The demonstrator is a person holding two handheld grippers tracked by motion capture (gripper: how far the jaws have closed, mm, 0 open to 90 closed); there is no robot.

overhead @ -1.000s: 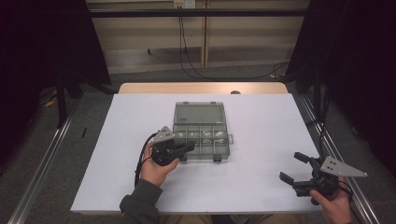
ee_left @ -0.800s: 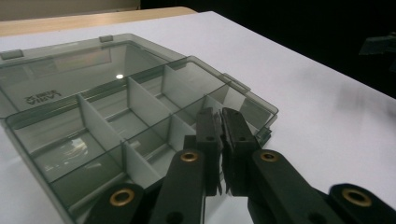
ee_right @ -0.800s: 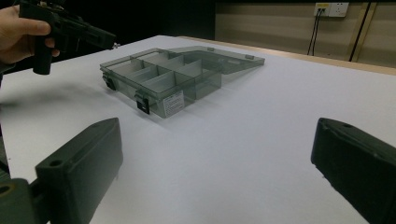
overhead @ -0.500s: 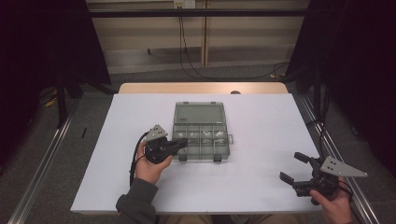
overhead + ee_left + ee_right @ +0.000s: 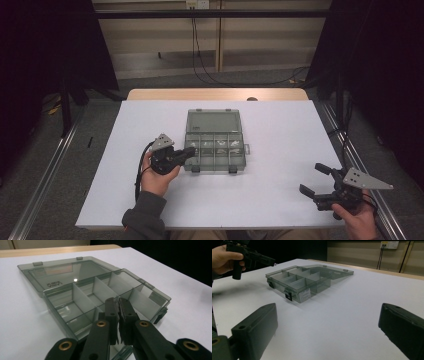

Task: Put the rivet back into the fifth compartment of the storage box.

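Organizer box [image 5: 216, 145]: lid open, mid-bench.
Left hand-held gripper [image 5: 190, 150]: jaws together, over box's left front compartment.
Right hand-held gripper [image 5: 316, 180]: jaws apart, well right of box.

An open compartment box [image 5: 216, 145] lies mid-table [image 5: 280, 125], left claw [image 5: 190, 150] over its left end, right claw [image 5: 315, 178] well apart at the near right.

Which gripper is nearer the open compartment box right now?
Left. The left gripper is at the compartment box's near-left corner, jaws shut over its edge. The right gripper sits apart, open, near the table's front right corner.
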